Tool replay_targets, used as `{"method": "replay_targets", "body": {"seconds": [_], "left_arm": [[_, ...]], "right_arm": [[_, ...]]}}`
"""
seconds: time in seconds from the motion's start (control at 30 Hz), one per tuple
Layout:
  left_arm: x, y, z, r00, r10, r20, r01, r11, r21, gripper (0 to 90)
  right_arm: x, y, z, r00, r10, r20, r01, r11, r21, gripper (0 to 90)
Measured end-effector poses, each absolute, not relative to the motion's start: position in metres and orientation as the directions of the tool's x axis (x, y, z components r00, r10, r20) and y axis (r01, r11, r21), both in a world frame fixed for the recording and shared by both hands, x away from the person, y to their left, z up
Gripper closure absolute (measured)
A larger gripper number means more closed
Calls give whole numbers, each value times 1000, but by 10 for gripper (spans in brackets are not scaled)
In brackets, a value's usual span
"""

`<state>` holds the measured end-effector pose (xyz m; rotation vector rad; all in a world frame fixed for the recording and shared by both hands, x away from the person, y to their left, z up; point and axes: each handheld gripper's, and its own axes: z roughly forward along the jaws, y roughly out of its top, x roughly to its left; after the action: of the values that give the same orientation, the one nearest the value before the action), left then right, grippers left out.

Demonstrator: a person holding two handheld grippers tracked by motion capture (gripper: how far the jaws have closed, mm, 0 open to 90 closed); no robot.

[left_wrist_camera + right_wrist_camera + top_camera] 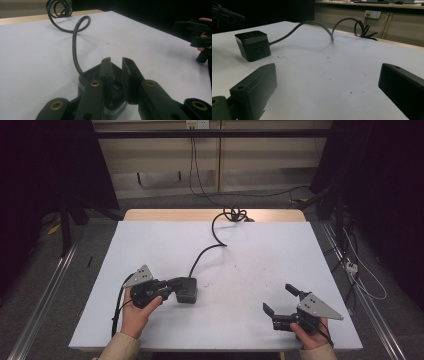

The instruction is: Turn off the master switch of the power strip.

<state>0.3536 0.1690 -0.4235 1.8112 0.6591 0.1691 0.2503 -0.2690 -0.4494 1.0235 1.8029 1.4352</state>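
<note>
A black cube power strip (186, 290) (253, 46) sits on the white table top, left of the middle. Its black cable (205, 251) (75, 50) (312, 25) curves away to a coil (235, 214) at the far edge. My left gripper (176, 282) (117, 62) points at the cube (87, 76), its jaws almost together with only a narrow slit between them, tips just over the cube's near top edge and nothing pinched. My right gripper (281, 300) (328, 72) rests near the front right with its jaws wide apart and nothing between them.
The white surface (250, 270) covers a wooden table whose bare strip (165, 215) shows at the far edge. The cable runs on from the coil up to a wall socket (196, 124). Loose cables (357, 270) lie on the floor at the right.
</note>
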Motion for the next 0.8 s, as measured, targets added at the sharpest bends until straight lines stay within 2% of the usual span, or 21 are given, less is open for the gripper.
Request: {"method": "replay_targets", "body": {"seconds": [0.47, 0.8], "left_arm": [[354, 167, -423, 845, 492, -212, 350, -208, 913, 900], [353, 164, -421, 851, 480, -213, 351, -218, 911, 900]], "right_arm": [[250, -269, -449, -513, 858, 5, 196, 112, 974, 15], [251, -269, -449, -513, 858, 4, 196, 113, 974, 15]]}}
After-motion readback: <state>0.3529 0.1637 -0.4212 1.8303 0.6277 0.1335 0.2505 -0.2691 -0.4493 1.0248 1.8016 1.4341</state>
